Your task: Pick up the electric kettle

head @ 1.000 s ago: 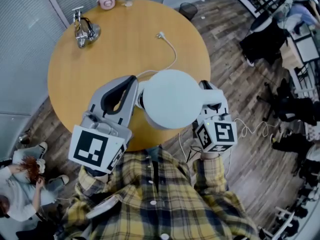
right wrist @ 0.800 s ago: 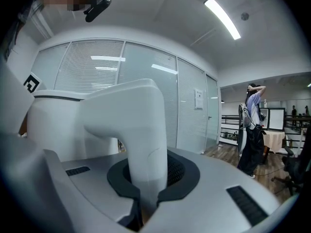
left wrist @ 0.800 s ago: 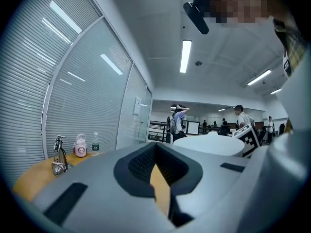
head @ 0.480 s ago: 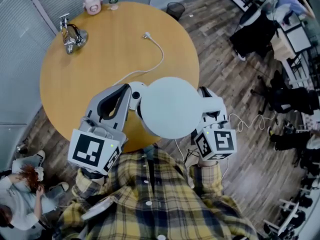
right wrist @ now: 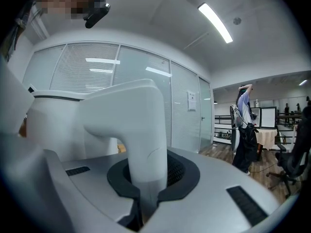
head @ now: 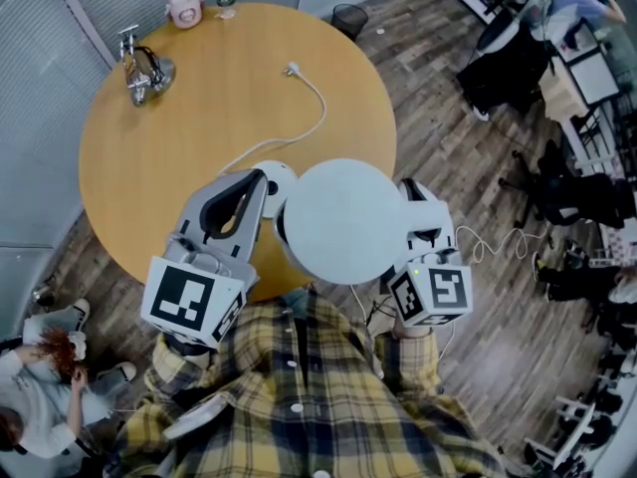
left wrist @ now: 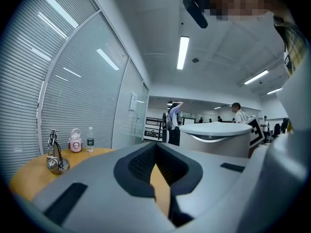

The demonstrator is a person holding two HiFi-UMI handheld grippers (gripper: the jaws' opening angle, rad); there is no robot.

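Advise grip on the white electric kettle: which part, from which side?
Grip the handle, coming in from the person's right. It is a narrow upright bar standing off the right side of the kettle, slim enough to sit in the recess of the jaws, while the body is wide, round and smooth. The right gripper is shut on it that way.
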